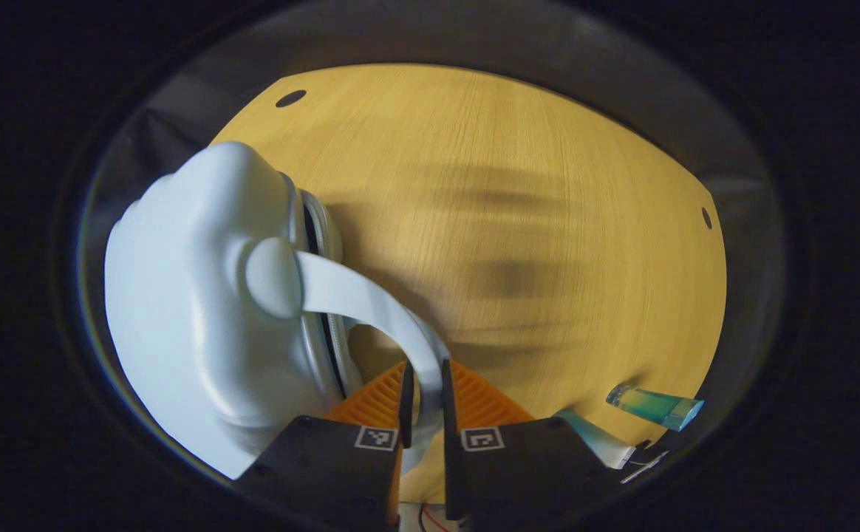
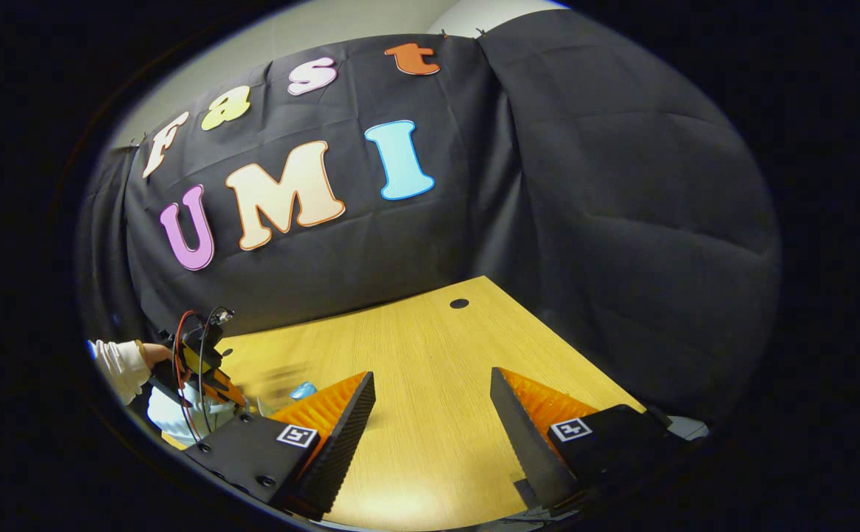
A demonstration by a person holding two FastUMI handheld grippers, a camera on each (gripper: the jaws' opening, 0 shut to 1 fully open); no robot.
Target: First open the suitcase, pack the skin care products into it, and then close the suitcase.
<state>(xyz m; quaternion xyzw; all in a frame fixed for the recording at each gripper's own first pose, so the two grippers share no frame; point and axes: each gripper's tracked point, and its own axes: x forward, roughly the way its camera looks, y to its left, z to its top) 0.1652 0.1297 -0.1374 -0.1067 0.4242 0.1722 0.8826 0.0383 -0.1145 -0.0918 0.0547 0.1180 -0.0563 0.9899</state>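
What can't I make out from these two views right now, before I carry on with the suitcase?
- Suitcase interior: left gripper view faces the shell's outside, so the contents stay hidden.
- Handle end: covered by the left gripper clamped on it.
- Skin care tubes: cut off at that view's lower right edge, count unclear.
- Suitcase in right gripper view: tiny, behind the left gripper.

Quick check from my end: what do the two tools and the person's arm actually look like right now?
Each tool has two wedge-shaped fingers with ribbed faces on black blocks, each block bearing a small square black-and-white marker: left tool, right tool. In the right gripper view the left tool appears farther off, with red and black cables looping over a yellow and black body, held by a hand in a white sleeve.
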